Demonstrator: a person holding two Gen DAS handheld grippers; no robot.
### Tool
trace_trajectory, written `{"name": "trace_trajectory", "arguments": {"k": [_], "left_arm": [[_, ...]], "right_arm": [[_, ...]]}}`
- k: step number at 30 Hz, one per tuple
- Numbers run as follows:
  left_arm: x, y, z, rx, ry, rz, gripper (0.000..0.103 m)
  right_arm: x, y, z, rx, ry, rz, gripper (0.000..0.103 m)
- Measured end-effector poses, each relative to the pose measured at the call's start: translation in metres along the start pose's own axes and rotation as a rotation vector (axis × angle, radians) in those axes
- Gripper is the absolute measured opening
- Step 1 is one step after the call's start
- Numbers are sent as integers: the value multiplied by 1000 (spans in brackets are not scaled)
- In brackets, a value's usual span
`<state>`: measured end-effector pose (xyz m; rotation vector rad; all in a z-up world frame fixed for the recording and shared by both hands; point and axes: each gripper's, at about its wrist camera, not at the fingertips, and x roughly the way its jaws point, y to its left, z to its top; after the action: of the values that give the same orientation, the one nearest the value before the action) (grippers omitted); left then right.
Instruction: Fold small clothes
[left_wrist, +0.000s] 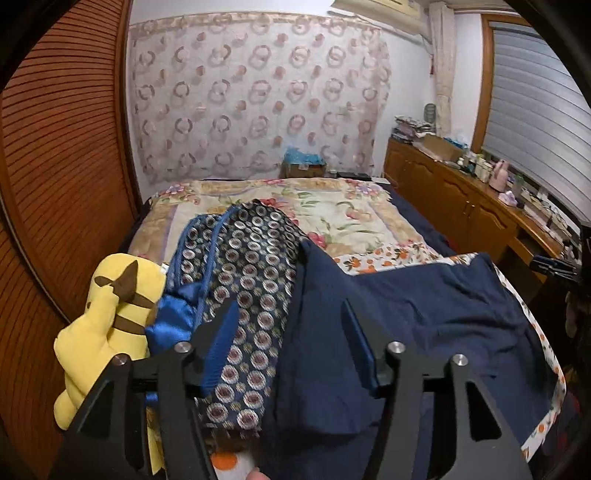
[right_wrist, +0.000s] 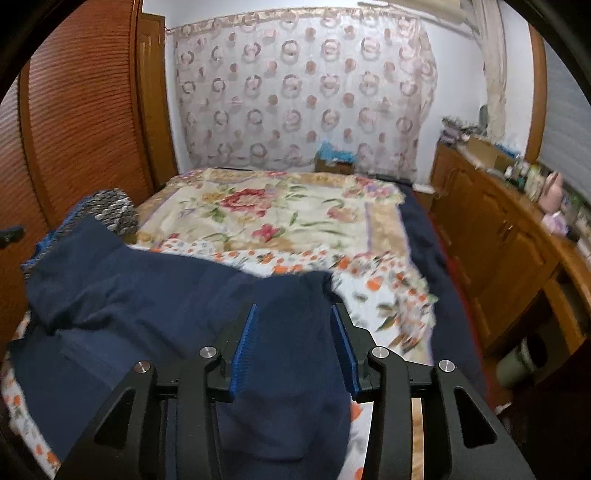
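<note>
Garment is lying across lower frame; we are spreading both claws, next pinching its edges.

Right-wrist view motion-blurred, navy garment cut off below (lower hem unseen), dresser clutter indistinct
</note>
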<state>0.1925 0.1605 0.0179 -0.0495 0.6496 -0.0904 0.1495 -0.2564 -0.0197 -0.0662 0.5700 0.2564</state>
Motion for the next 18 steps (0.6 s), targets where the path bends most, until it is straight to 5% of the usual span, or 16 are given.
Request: {"name": "trace_trajectory", "arguments": {"k": [9, 18], "left_arm": [[-1, -14, -35, -17, 36, -88, 80], [13, -45, -80, 52, 128, -99, 80]], "right_arm": [[-25, -27, -9, 53, 95, 81, 42], [2, -51, -16, 67, 176, 58, 52]]}}
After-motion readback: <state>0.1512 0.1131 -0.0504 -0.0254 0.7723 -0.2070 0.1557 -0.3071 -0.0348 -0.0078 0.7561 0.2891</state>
